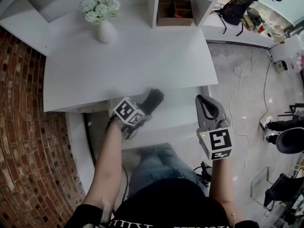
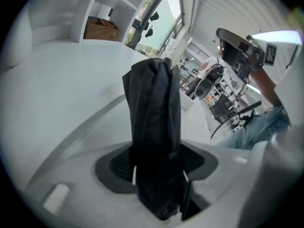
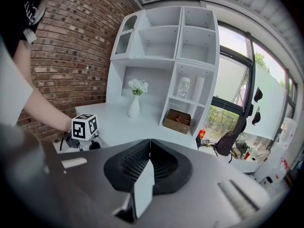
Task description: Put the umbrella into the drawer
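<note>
A folded black umbrella (image 1: 153, 100) is held in my left gripper (image 1: 144, 110), which is shut on it near one end. In the left gripper view the umbrella (image 2: 154, 122) stands up between the two jaws and hides most of the gap. It hangs over the open white drawer (image 1: 185, 126) just below the front edge of the white desk (image 1: 133, 65). My right gripper (image 1: 202, 99) is to the right, above the drawer's right end. Its jaws (image 3: 150, 143) are shut with nothing between them.
A white vase of flowers (image 1: 105, 30) stands at the back of the desk. A brown box (image 1: 175, 12) sits in the white shelf unit behind. A brick wall (image 1: 23, 127) runs along the left. A cable (image 1: 237, 103) lies on the floor at right, and a backpack (image 1: 233, 11) beyond it.
</note>
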Demonstrator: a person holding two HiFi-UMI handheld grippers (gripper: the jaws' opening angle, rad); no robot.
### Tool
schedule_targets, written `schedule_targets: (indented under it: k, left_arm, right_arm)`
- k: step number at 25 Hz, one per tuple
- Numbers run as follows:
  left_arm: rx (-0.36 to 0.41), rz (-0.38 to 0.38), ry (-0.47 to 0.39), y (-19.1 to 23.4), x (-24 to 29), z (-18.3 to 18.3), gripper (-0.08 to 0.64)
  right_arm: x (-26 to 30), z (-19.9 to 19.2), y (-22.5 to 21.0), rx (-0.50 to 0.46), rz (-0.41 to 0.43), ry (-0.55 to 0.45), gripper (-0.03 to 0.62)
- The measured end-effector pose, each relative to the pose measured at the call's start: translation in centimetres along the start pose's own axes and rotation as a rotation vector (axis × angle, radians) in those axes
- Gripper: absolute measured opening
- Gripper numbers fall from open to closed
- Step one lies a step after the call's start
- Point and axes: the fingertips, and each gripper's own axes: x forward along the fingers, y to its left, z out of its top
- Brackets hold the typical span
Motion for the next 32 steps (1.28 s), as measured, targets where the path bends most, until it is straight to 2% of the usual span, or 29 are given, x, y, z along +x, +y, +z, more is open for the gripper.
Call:
schedule_targets:
  k: [3, 9, 16, 21, 27, 32]
  left_arm:
    - [-0.005, -0.019, 0.009, -0.1, 0.9, -0.4, 0.258]
    - [-0.075, -0.03, -0.007, 0.4, 2.7, -2.2, 0.258]
    - [-0.143, -0.041, -0.065, 1.4, 4.2, -2.8, 0.258]
    - [-0.209, 0.018, -0.089, 3.1, 5.3, -3.8, 0.258]
    - [-0.311, 0.133, -0.18, 5.8, 4.5, -4.4, 0.258]
    - [-0.402, 0.149, -0.23, 7.4, 3.4, -4.7, 0.259]
  right_arm:
    - [0.0, -0.3, -0.1, 0.005, -0.005, 0.009, 0.003]
    - [0.3, -0.9, 1.0, -0.012, 0.017, 0.033, 0.003]
    - [0.6, -2.3, 2.7, -0.037, 0.056, 0.07, 0.003]
    - [0.4, -3.0, 3.6, -0.052, 0.081, 0.092, 0.004]
    - [0.3, -3.4, 4.0, -0.078, 0.106, 0.103, 0.003]
    - [0.5, -3.3, 4.7, -0.097, 0.136, 0.098, 0.003]
